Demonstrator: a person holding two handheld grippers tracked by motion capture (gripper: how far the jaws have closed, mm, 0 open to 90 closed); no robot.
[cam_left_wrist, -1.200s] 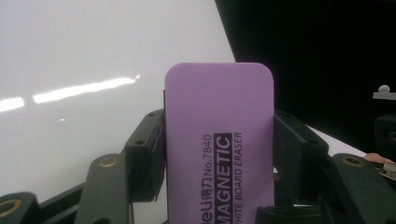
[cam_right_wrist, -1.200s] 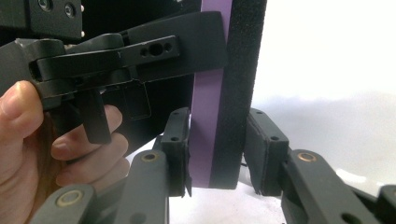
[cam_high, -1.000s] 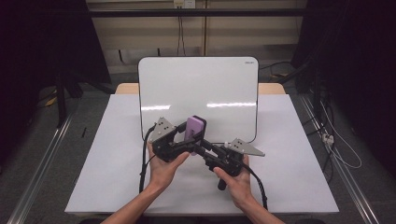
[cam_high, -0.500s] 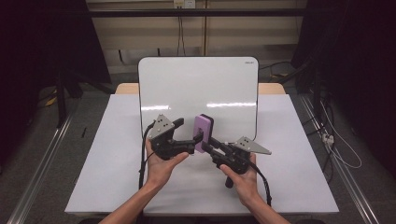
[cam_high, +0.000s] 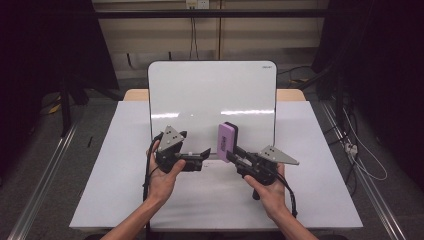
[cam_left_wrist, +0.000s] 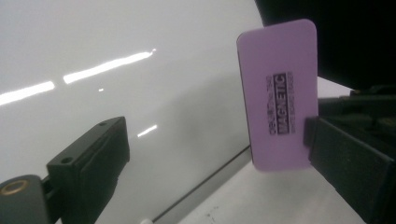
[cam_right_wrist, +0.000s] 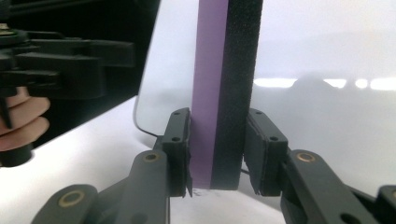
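Observation:
A purple magnetic whiteboard eraser (cam_high: 227, 137) with a black felt side stands upright at the near edge of a whiteboard (cam_high: 210, 95) lying on the table. My right gripper (cam_high: 230, 153) is shut on its lower end; in the right gripper view the jaws of the right gripper (cam_right_wrist: 217, 128) press the eraser (cam_right_wrist: 224, 70) on its purple and felt faces. My left gripper (cam_high: 205, 152) sits just left of the eraser, apart from it. In the left gripper view the left gripper (cam_left_wrist: 215, 137) is open, and the eraser's printed face (cam_left_wrist: 280, 102) shows beyond its right jaw.
White sheeting (cam_high: 120, 175) covers the table around the whiteboard, with bare room on both sides. Metal rails run along the floor left and right. Cables (cam_high: 365, 160) lie on the floor to the right. A person's hand (cam_right_wrist: 18, 126) holds the left gripper.
The eraser has shifted to the right, gripped by the right gripper. The left gripper, which was at the eraser before, now stands open and apart from it.

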